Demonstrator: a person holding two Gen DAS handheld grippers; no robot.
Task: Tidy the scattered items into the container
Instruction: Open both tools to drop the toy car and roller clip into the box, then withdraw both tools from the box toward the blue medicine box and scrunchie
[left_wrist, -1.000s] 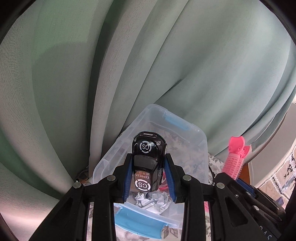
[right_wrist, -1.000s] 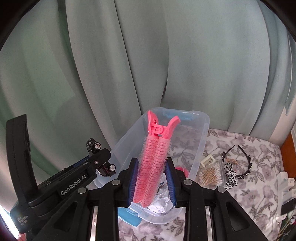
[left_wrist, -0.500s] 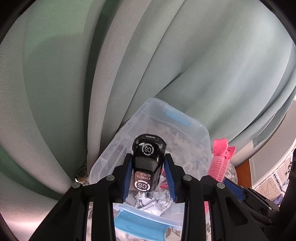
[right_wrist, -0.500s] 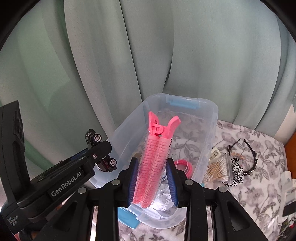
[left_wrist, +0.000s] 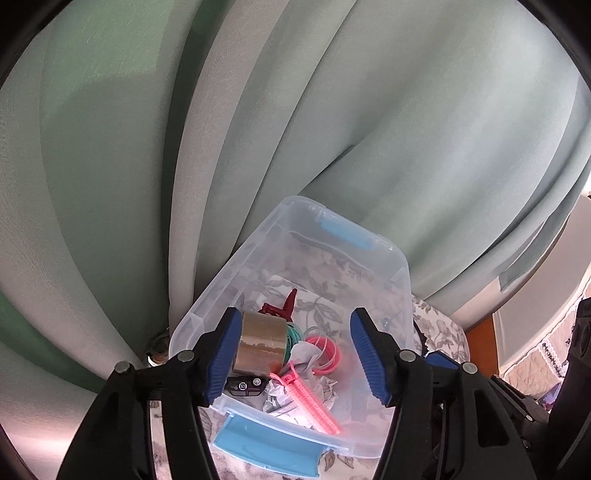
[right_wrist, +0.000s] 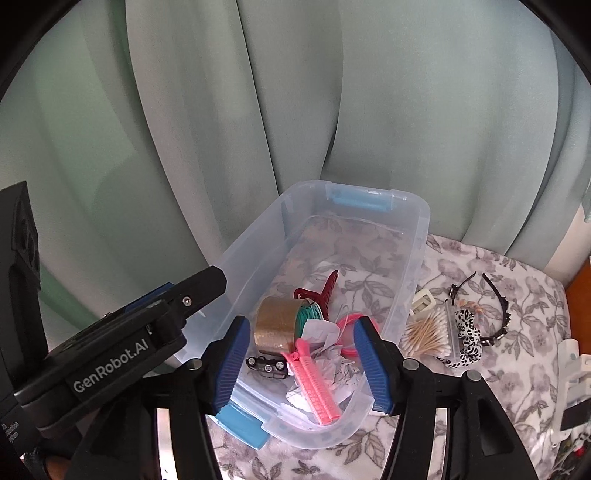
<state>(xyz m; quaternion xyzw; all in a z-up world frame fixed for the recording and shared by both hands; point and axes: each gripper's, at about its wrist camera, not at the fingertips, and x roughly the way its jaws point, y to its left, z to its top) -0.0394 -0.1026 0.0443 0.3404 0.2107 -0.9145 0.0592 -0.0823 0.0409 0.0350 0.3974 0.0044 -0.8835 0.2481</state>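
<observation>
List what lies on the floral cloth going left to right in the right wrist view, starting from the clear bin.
Clear bin → cotton swabs → leopard-print hair tie → black headband → white items at the right edge.

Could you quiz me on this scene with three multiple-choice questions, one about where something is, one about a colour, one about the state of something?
1. Where does the pink hair clip lie?
A. inside the clear box
B. on the flowered cloth
C. in a claw

2. What colour are the box's latches?
A. red
B. blue
C. yellow

3. What is between the fingers of the right claw?
A. a toy car
B. a roll of tape
C. nothing

Answers: 1 A, the clip rests on crumpled paper in the box. 2 B, both latches are light blue. 3 C, its jaws are opening with nothing gripped; the toy car and the tape roll lie in the box below.
</observation>
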